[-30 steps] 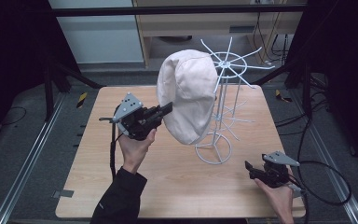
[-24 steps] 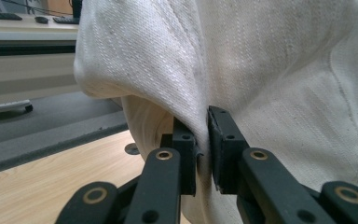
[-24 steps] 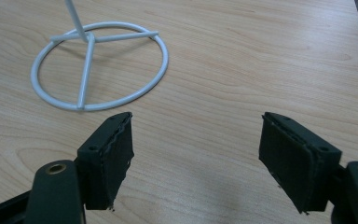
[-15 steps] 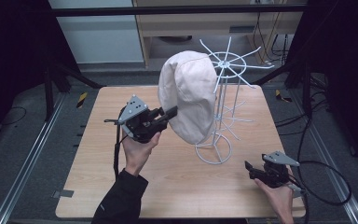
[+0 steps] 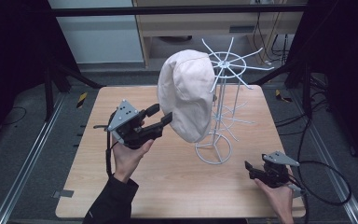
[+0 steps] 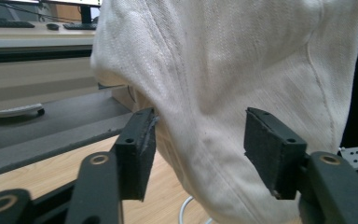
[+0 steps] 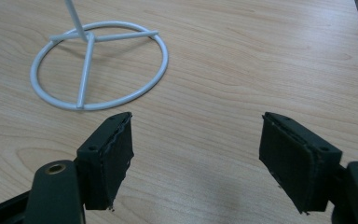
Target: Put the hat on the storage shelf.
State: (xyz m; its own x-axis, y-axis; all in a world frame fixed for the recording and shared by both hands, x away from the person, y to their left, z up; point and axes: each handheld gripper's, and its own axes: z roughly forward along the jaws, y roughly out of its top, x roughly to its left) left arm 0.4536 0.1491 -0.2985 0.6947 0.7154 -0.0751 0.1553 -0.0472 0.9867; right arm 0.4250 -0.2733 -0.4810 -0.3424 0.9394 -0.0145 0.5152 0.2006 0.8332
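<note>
Left gripper [image 5: 162,116] jaws spread around cream cap [image 5: 189,93] on white wire stand [image 5: 219,112], right gripper [image 5: 251,169] agape near stand's base ring, above wooden table [image 5: 168,182].

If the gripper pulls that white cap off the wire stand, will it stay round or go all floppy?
Probably floppy: the cap is creased, sagging cloth in the left gripper view. It looks light, since the thin wire stand carries it. The stand might wobble or tip if tugged sideways, as it is tall over a small ring base. The left gripper has its jaws open at the cloth.
</note>
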